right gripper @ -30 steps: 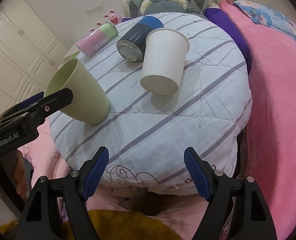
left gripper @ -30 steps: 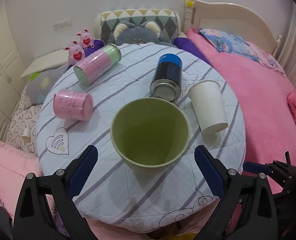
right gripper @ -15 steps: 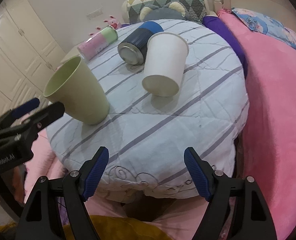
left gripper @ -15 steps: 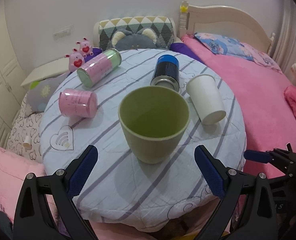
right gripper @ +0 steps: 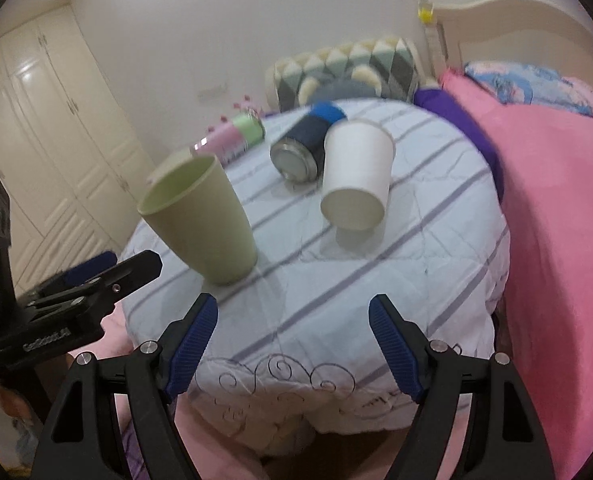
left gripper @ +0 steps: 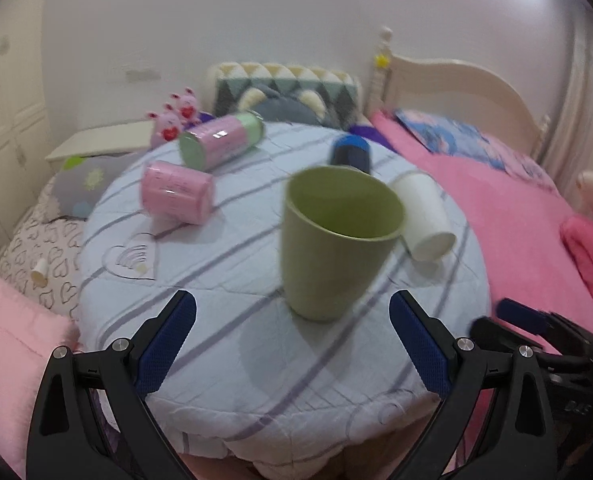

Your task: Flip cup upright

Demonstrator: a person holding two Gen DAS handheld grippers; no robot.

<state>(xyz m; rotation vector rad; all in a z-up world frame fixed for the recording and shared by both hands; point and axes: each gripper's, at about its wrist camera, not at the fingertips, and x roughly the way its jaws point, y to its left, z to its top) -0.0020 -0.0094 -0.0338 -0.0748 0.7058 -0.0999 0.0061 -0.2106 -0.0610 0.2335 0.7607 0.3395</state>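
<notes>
Risk: pale green plastic cup near the quilted table's front edge may topple on soft quilting; left gripper and right gripper both gape empty.

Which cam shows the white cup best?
Right wrist: the white cup lies fully in view, base toward the camera. In the left wrist view, the green cup hides part of the white cup.

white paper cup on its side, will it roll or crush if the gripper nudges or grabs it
The white paper cup lies on its side, so a nudge would probably roll it in a curve, since it tapers. It looks thin-walled and light, so a firm squeeze may dent it. The soft quilted cover may damp rolling.
</notes>
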